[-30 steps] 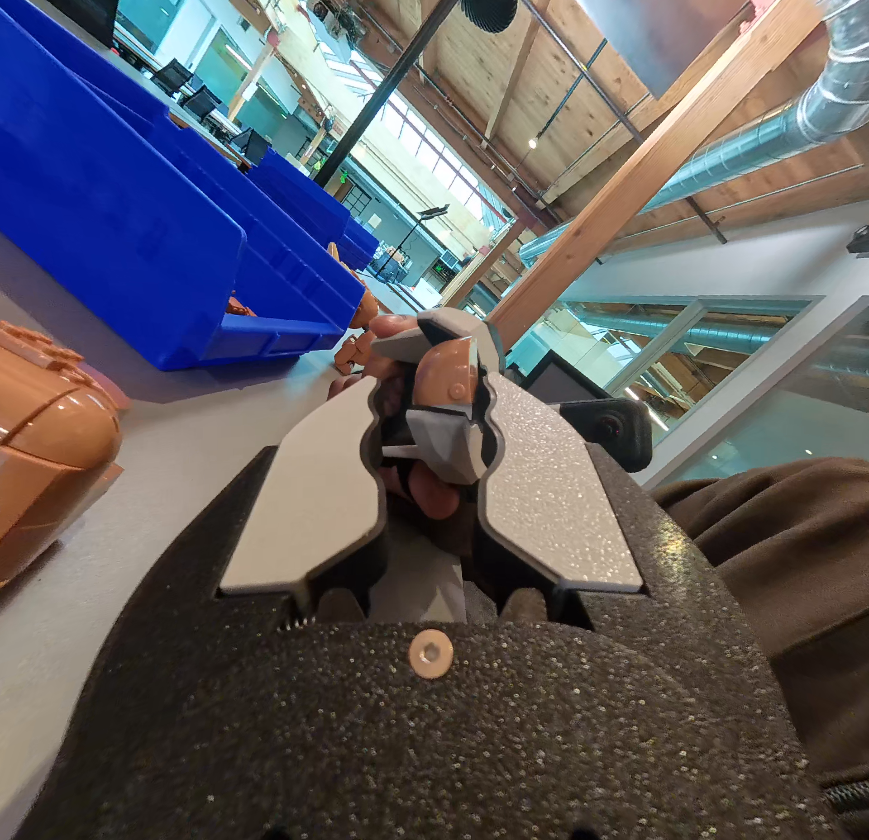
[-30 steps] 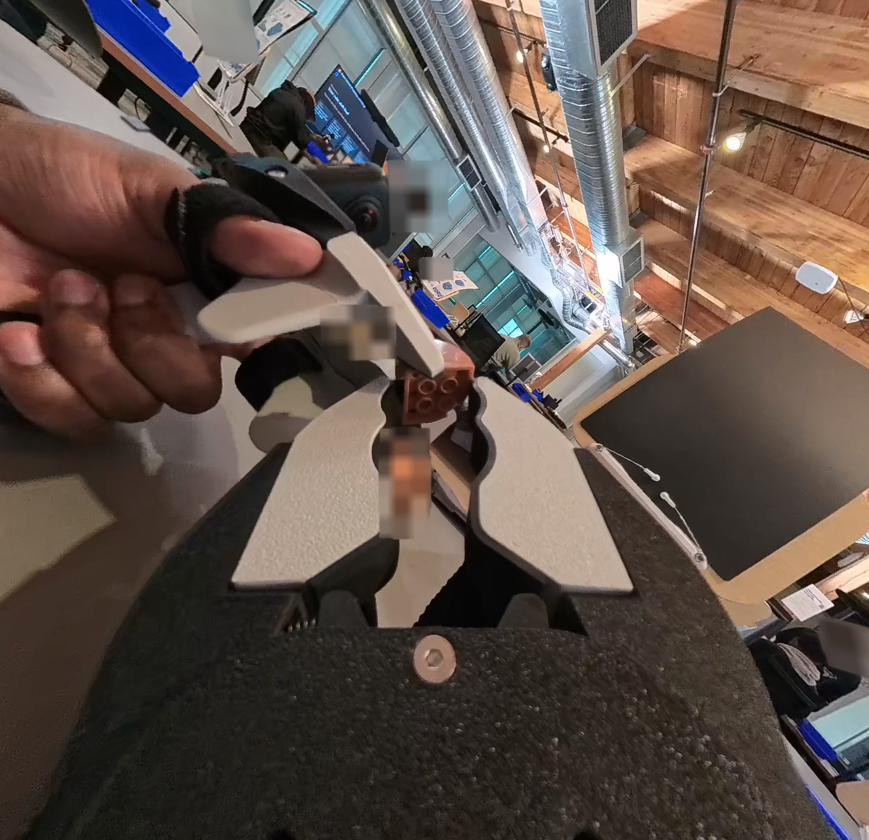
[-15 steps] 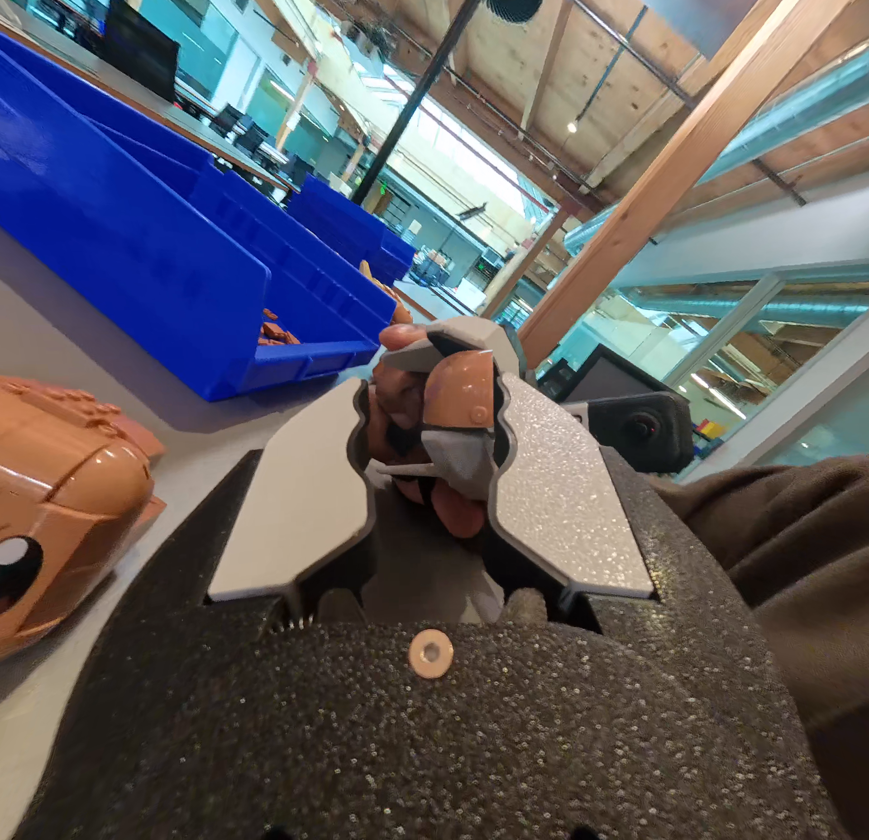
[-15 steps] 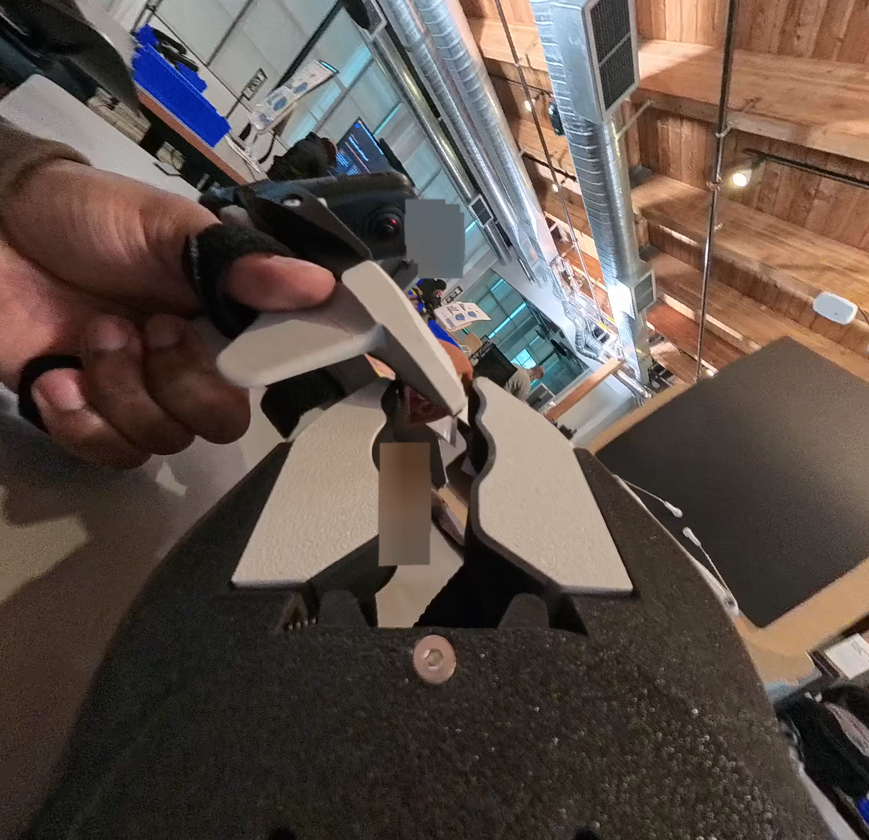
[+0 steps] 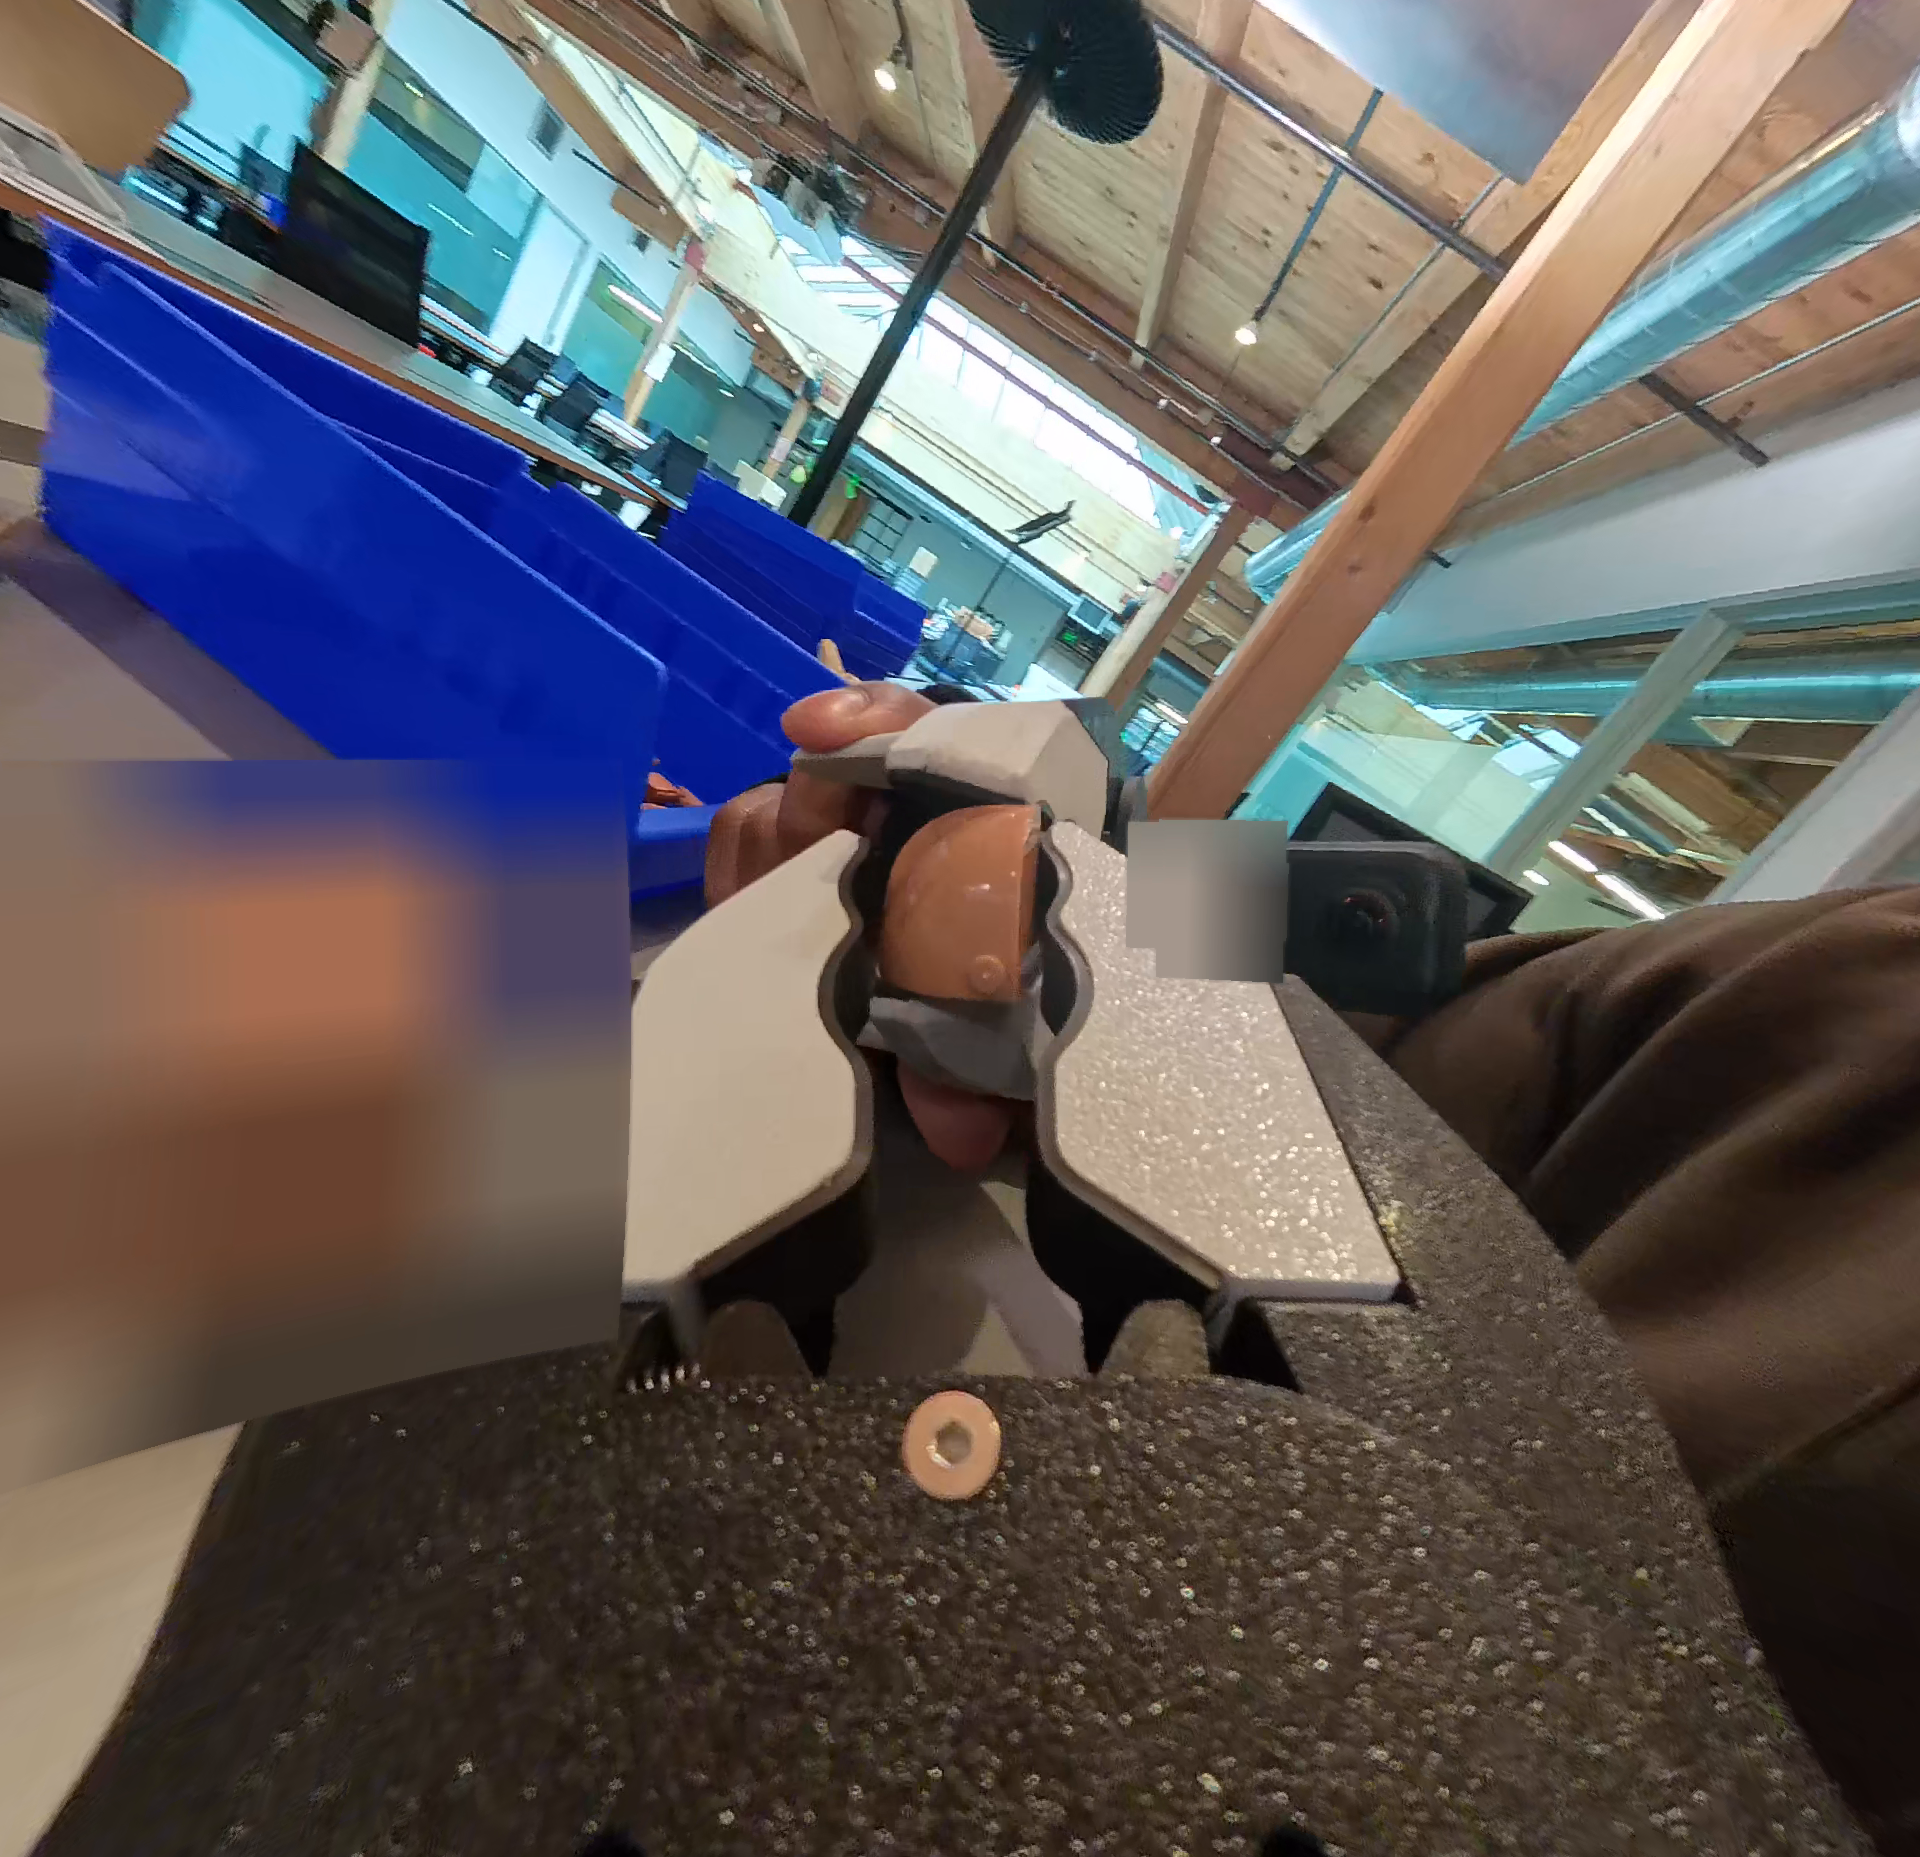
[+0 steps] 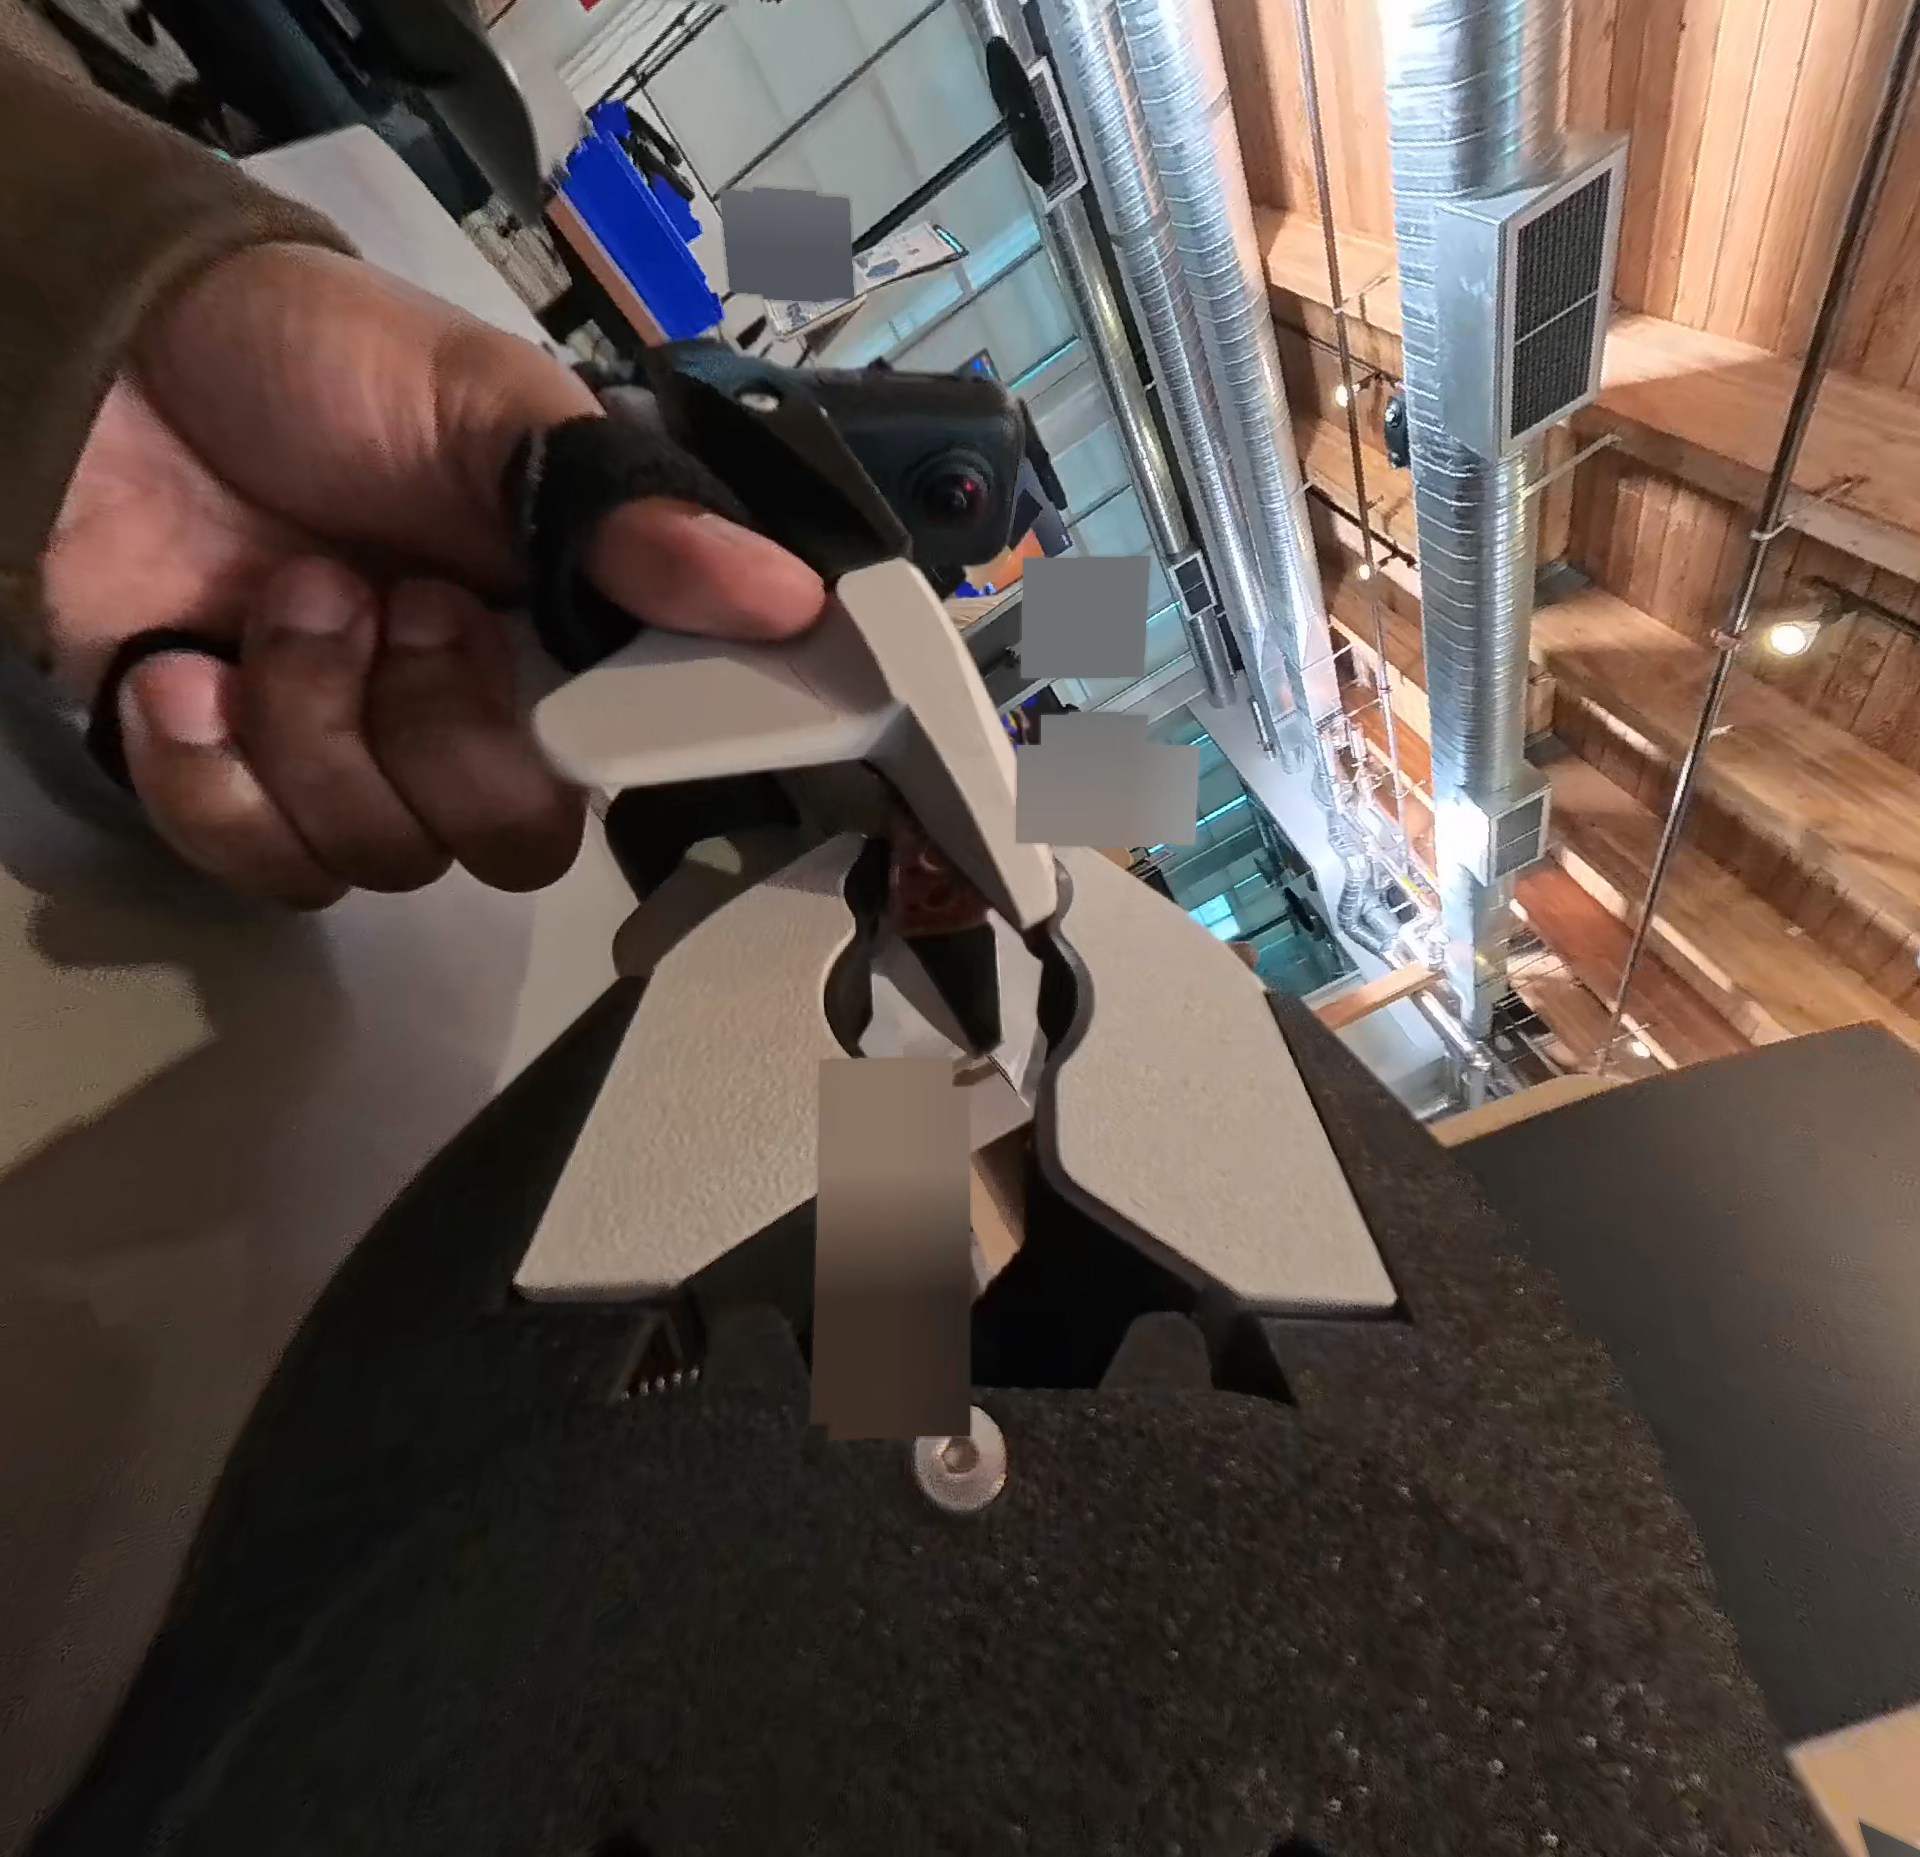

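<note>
A rounded tan brick piece (image 5: pixel 961 908) sits between the tips of the left tool (image 5: pixel 956 924), whose two grey fingers (image 5: pixel 748 1080) are closed on its sides. The right tool's (image 5: pixel 977 758) grey fingers pinch the same piece from above and below, so both tools meet on it.

In the right wrist view, the right tool (image 6: pixel 956 934) has its fingers drawn close around a dark reddish-brown part (image 6: pixel 930 893); the left tool's finger (image 6: pixel 935 727) crosses in front, so whether they actually touch it cannot be told. A hand (image 6: pixel 343 602) grips the left tool, thumb through a black strap (image 6: pixel 566 519).

Behind, blue bins (image 5: pixel 395 581) stand in a row on a grey counter (image 5: pixel 125 685). A brown sleeve (image 5: pixel 1714 1132) fills the right edge. Above are wooden beams (image 5: pixel 1455 384) and silver ducts (image 6: pixel 1475 457).
</note>
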`<state>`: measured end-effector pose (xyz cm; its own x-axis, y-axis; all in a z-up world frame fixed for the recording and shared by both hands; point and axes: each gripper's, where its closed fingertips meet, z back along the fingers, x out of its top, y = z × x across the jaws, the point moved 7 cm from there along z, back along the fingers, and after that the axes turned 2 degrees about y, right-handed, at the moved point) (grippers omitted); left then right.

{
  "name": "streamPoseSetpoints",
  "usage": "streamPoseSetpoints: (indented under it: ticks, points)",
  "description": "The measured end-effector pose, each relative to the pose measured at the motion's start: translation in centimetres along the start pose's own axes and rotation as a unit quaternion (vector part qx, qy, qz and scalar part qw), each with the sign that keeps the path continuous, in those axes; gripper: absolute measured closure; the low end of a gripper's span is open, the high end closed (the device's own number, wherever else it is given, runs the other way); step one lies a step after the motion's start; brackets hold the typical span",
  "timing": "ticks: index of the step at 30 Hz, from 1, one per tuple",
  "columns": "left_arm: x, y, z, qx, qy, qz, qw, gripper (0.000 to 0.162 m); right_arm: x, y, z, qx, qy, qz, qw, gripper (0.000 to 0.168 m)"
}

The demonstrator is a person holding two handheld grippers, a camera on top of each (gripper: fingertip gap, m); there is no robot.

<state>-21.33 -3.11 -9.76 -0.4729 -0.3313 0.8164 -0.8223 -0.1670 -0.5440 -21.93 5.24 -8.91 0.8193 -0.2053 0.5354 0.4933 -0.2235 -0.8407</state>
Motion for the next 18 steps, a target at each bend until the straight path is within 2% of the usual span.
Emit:
streamPoseSetpoints:
  ticks: [6, 10, 18]
  points:
    - [-0.7, -0.3, -0.8, -0.053, 0.003, 0.051, 0.997, 0.134, 0.2, 0.4, 1.5, 0.004, 0.007, 0.003, 1.0, 0.143]
    - [-0.3, 0.0, -0.1, -0.07, -0.033, 0.086, 0.993, 0.135, 0.3, 0.9, 1.7, 0.016, 0.006, 0.003, 1.0, 0.143]
    - [-0.6, 0.2, 0.0, -0.056, -0.007, 0.084, 0.995, 0.135, -0.3, 0.3, 1.9, 0.012, 0.002, -0.028, 1.0, 0.143]
